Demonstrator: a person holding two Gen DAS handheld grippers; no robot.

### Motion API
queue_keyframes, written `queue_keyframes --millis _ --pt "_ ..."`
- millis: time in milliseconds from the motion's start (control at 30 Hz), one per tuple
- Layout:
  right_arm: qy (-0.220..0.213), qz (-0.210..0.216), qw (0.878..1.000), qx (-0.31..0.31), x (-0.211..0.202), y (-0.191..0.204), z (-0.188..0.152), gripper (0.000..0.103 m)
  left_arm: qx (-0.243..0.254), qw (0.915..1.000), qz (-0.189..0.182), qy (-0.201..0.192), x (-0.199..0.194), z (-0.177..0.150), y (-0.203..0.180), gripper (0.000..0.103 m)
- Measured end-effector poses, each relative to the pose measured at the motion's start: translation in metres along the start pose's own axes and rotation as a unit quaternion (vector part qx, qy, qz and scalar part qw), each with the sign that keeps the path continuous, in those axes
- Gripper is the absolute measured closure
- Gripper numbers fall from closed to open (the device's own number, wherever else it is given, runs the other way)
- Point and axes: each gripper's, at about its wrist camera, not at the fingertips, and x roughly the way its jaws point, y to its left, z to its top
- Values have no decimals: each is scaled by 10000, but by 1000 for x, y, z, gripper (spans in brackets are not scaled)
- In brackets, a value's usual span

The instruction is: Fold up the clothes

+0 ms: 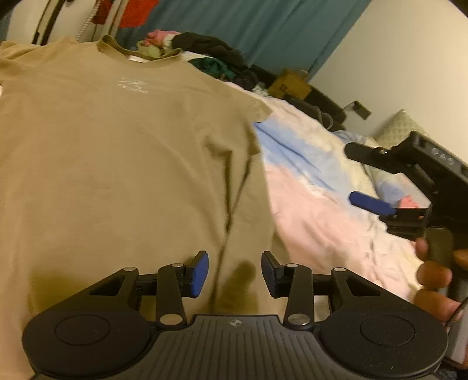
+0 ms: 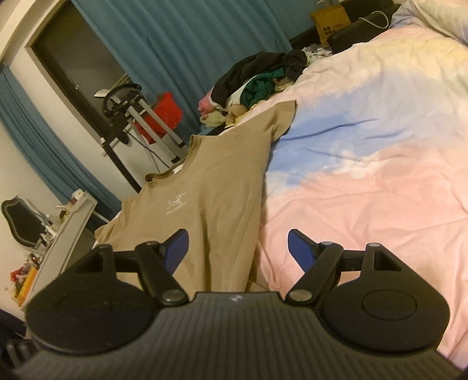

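Note:
A tan T-shirt (image 1: 117, 146) with a small white chest logo lies spread flat on the bed, collar at the far end. My left gripper (image 1: 235, 271) hovers low over the shirt's near right part; a long crease of fabric runs between its blue pads (image 1: 200, 271), which stand apart and do not press on it. My right gripper (image 2: 237, 242) stands wide open over the shirt's (image 2: 210, 198) near right edge, one finger over cloth, the other over the bedcover. In the left wrist view the right gripper (image 1: 359, 178) comes in from the right, held by a hand (image 1: 435, 274).
The pastel pink, blue and cream bedcover (image 2: 365, 175) stretches to the right of the shirt. A pile of mixed clothes (image 2: 257, 79) sits at the bed's far end by the teal curtain (image 2: 181, 43). A brown paper bag (image 2: 330, 20) stands behind it. A white shelf (image 2: 67, 219) is at left.

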Motion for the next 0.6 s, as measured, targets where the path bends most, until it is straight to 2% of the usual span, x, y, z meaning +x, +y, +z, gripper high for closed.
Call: queue_keyframes --millis 433,500,533,600 --pt "-39 183 9998 -15 -2 3 1 25 -226 9982 -475 299 24 3 5 62" --pt "-117 194 9997 65 -6 1 3 25 -192 9982 -488 283 23 2 4 67" --pt "-158 192 9996 113 -8 -1 4 25 -178 9981 -512 292 23 2 3 73" --pt "-239 187 9993 210 -11 -4 6 25 -153 9979 -557 295 22 1 1 76"
